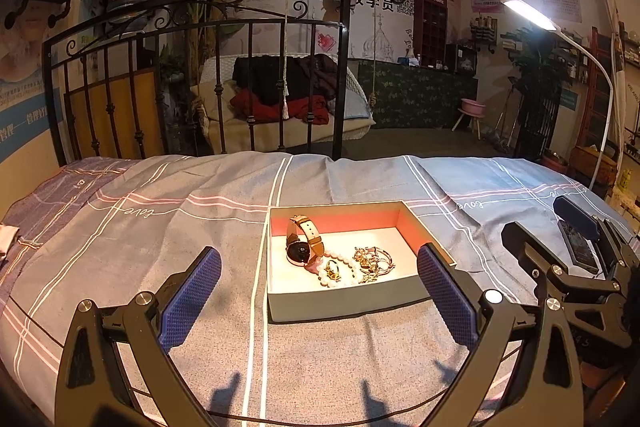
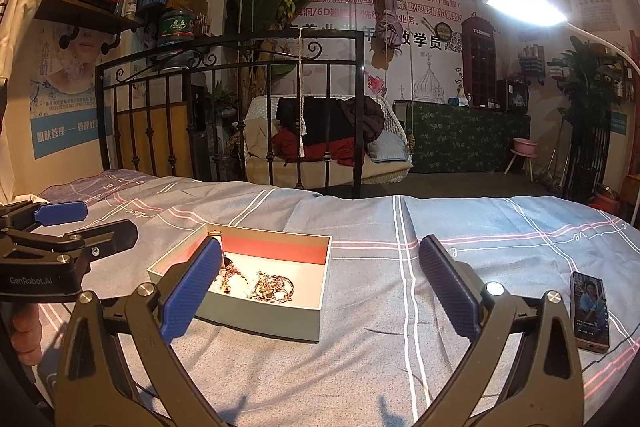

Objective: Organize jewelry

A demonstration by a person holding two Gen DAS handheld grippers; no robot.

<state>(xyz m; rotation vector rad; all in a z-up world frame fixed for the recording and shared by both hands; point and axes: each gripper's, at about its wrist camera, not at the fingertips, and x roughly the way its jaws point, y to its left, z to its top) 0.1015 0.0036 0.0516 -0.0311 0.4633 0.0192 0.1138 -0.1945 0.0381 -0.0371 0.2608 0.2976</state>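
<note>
On the bed [image 1: 160,227], spread with a grey checked sheet, sits a shallow box [image 1: 348,301] with a pink inner wall. Just before the box hangs the left gripper [image 1: 318,291], fingers wide apart and holding nothing. Right of the box, the right gripper [image 2: 320,287] is likewise spread and empty. Right of the box lies a phone [image 2: 591,311]. Inside the box rest a watch [image 1: 302,239], a bead bracelet [image 1: 336,269] and tangled gold chains [image 1: 374,263].

Watch [image 1: 301,242], pearl bracelet [image 1: 335,269] and gold chains [image 1: 374,261] lie heaped in open box [image 1: 340,301].
</note>
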